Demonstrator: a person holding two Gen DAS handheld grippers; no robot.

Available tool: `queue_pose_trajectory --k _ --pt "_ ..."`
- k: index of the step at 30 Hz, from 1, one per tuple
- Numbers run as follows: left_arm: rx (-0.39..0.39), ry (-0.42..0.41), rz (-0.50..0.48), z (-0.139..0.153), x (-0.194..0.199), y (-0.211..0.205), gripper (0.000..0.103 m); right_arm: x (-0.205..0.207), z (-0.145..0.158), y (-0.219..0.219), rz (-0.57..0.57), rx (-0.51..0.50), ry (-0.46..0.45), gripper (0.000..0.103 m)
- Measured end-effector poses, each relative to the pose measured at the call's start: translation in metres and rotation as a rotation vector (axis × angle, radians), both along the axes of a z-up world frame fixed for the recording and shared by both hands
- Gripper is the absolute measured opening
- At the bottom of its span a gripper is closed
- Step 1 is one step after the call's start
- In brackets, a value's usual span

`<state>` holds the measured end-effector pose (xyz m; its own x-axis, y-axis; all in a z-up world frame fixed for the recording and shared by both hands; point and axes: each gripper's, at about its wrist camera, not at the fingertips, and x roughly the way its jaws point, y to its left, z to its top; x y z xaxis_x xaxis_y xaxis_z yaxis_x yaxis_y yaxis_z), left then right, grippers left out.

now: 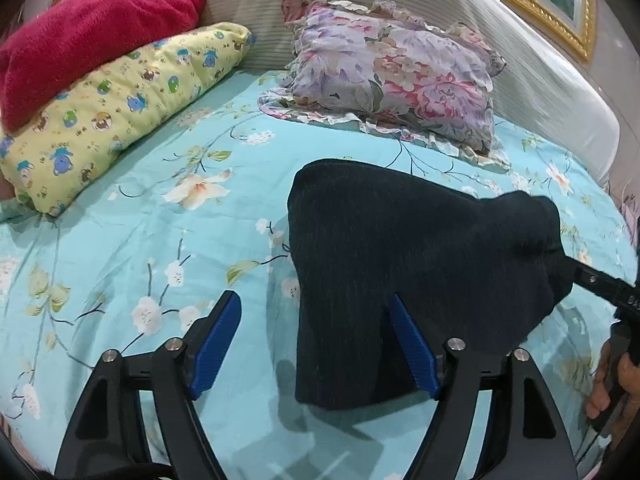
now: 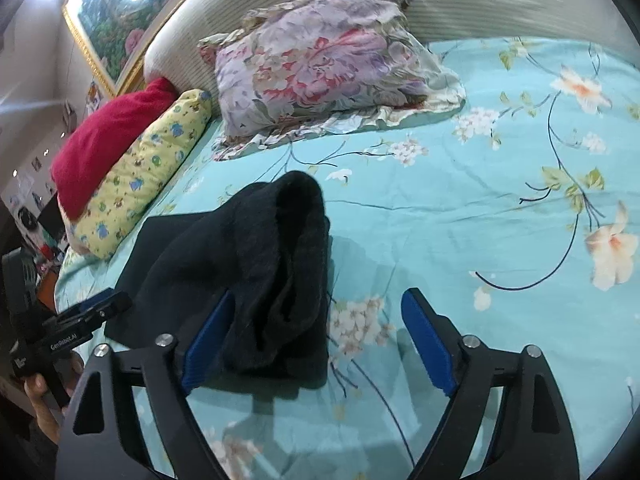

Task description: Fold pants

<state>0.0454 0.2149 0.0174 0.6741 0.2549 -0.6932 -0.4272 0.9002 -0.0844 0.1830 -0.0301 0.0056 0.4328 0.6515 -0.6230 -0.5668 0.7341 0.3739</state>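
The dark navy pants (image 1: 420, 264) lie folded in a thick bundle on the turquoise floral bedsheet (image 1: 160, 240). My left gripper (image 1: 316, 344) is open, with its left side over bare sheet and its right blue pad against the bundle's near left edge. In the right wrist view the pants (image 2: 264, 280) show a rounded folded end toward the pillows. My right gripper (image 2: 320, 340) is open, its left pad touching the bundle's near right side. The right gripper's body (image 1: 608, 292) shows at the left view's right edge, and the left gripper's body (image 2: 72, 328) at the right view's left edge.
A purple floral pillow (image 1: 400, 76) leans on the ribbed white headboard (image 1: 552, 92). A yellow cartoon-print pillow (image 1: 116, 108) with a red blanket (image 1: 80, 44) on it lies along the left side. Gold-framed pictures (image 2: 116, 12) hang on the wall.
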Motion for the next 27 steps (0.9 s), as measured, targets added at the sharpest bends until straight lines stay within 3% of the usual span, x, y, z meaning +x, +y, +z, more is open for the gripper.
queue_pose_trajectory --k 13,21,27 --pt "0.112 0.03 -0.024 0.002 -0.026 -0.024 0.082 -0.04 0.012 0.007 0.114 -0.004 -0.081 0.098" --pt "0.149 0.032 0.002 0.001 -0.039 -0.025 0.083 -0.066 0.019 0.019 0.195 -0.051 -0.165 0.1" --pt "0.199 0.034 -0.004 0.001 -0.046 -0.029 0.083 -0.073 0.018 0.022 0.22 -0.065 -0.178 0.1"
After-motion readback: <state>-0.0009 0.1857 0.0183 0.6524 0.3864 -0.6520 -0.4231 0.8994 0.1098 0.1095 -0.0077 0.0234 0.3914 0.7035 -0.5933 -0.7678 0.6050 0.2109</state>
